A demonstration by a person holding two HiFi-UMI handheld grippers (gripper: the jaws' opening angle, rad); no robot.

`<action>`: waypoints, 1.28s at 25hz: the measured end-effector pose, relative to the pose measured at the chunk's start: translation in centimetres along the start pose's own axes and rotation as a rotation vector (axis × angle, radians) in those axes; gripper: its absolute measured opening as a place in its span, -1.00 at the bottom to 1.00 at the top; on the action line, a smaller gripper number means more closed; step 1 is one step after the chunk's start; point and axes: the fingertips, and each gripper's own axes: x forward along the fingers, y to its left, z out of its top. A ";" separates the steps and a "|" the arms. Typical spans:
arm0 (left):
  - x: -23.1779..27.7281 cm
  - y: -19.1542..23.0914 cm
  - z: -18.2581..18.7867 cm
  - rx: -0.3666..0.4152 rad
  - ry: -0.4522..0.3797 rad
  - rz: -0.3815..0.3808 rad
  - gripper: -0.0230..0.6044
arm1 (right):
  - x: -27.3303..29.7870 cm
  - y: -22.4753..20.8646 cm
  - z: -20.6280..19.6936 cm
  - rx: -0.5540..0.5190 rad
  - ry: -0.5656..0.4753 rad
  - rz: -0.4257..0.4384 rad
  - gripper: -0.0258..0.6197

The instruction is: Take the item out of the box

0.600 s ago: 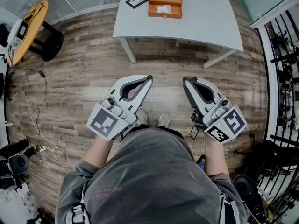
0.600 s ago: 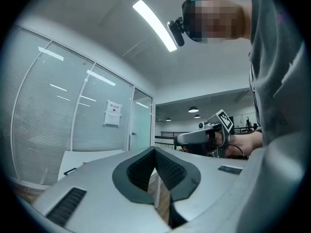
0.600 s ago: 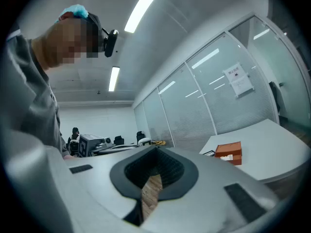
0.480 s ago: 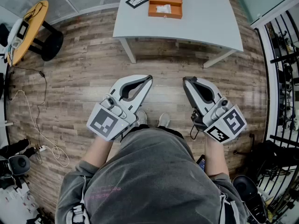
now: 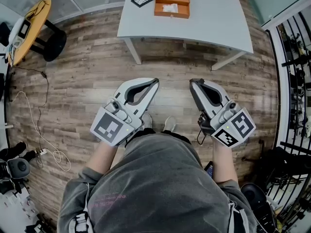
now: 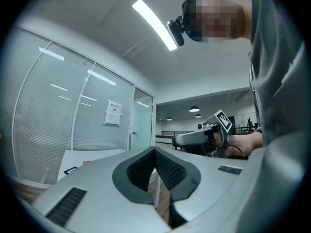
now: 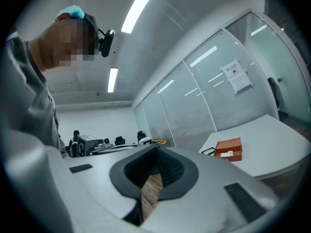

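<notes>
On the far table: we are seeing the orange box (image 5: 172,4) sitting open on the white table (image 5: 209,28), well apart from both grippers.
Inside the box: a white item (image 5: 170,8), perhaps crumpled paper, is lying there; we are finding it too small to tell.
Beside the box: a black-framed card (image 5: 142,0) is lying just to its left.
Left gripper (image 5: 156,80): we are holding it level above the wooden floor (image 5: 82,76), its jaws pressing fully together on nothing.
Right gripper (image 5: 193,82): we are holding it level likewise, jaws meeting at the tips and gripping nothing.
Between the grippers: our shoes (image 5: 170,125) are showing on the floor.
</notes>
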 end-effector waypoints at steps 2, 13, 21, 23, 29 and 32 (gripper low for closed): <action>0.1 -0.2 -0.2 -0.001 0.004 0.006 -0.91 | -0.2 -0.1 -0.1 0.003 0.000 0.004 -0.91; 1.2 -2.9 -0.2 0.022 0.008 0.042 -0.91 | -2.9 -0.7 0.2 0.004 -0.011 0.051 -0.91; 3.1 -5.5 -0.7 0.037 0.018 0.058 -0.91 | -5.8 -2.2 0.3 0.006 -0.013 0.069 -0.91; 3.5 -5.9 -0.8 0.037 0.022 0.063 -0.91 | -6.3 -2.6 0.2 0.013 -0.012 0.075 -0.91; 4.0 -6.3 -1.1 0.029 0.036 0.083 -0.91 | -6.9 -3.0 0.4 0.036 -0.017 0.100 -0.91; 4.2 -6.3 -1.4 0.025 0.036 0.089 -0.91 | -7.0 -3.4 0.2 0.039 -0.013 0.104 -0.91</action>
